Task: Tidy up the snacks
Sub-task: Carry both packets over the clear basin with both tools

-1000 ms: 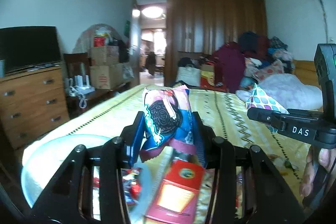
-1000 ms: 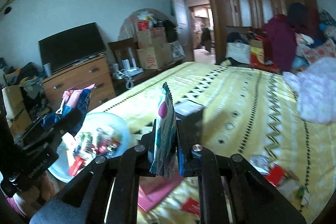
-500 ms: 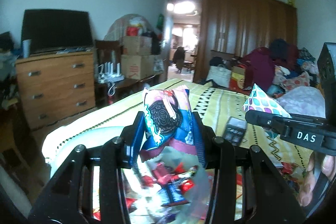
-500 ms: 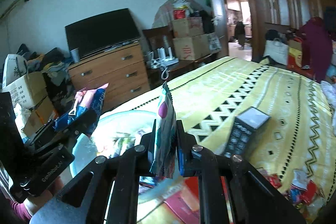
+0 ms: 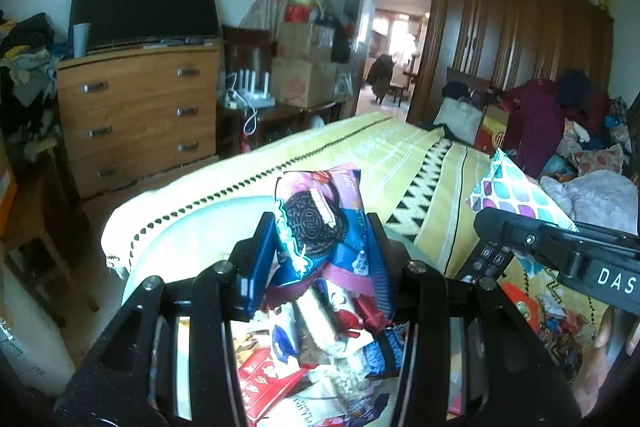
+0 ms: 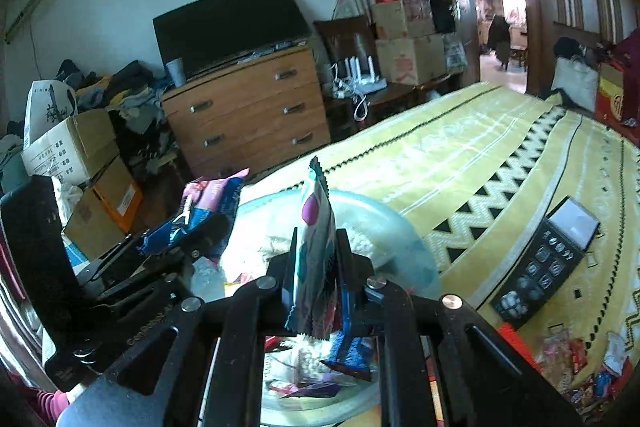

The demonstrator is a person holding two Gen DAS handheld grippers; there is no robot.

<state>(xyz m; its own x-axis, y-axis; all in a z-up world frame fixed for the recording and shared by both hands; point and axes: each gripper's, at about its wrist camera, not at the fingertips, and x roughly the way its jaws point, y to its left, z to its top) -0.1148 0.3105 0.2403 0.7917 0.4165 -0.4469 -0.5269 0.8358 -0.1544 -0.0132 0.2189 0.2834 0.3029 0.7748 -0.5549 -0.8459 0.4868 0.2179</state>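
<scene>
- Left wrist view: we are looking across a bed (image 5: 360, 147) covered in a yellow patterned spread, with a wooden dresser (image 5: 136, 111) carrying a dark TV (image 5: 140, 7) by the wall, stacked cardboard boxes (image 5: 304, 67) and a tall brown wardrobe (image 5: 520, 39) beyond.
- A pale round basin (image 5: 192, 227) is sitting on the bed's near corner, and it is holding assorted snack packets (image 5: 320, 347).
- Our left gripper (image 5: 320, 243) is pinching an Oreo packet (image 5: 320, 223) upright above the basin; "OREO" is showing on the printed biscuit.
- Our right gripper's (image 5: 480, 221) side is reading "DAS", and a dotted pouch (image 5: 516, 191) is sticking up from it.
- Right wrist view: the same bed (image 6: 460, 155) is stretching away, with a black remote (image 6: 548, 259) lying on it and loose wrappers (image 6: 576, 359) near its right edge.
- Our right gripper (image 6: 316, 267), fingers narrow, is clamping the dotted pouch (image 6: 316, 227) edge-on over the basin (image 6: 400, 227).
- Our left gripper (image 6: 196, 227) is holding the Oreo packet (image 6: 208, 203) just left of the basin.
</scene>
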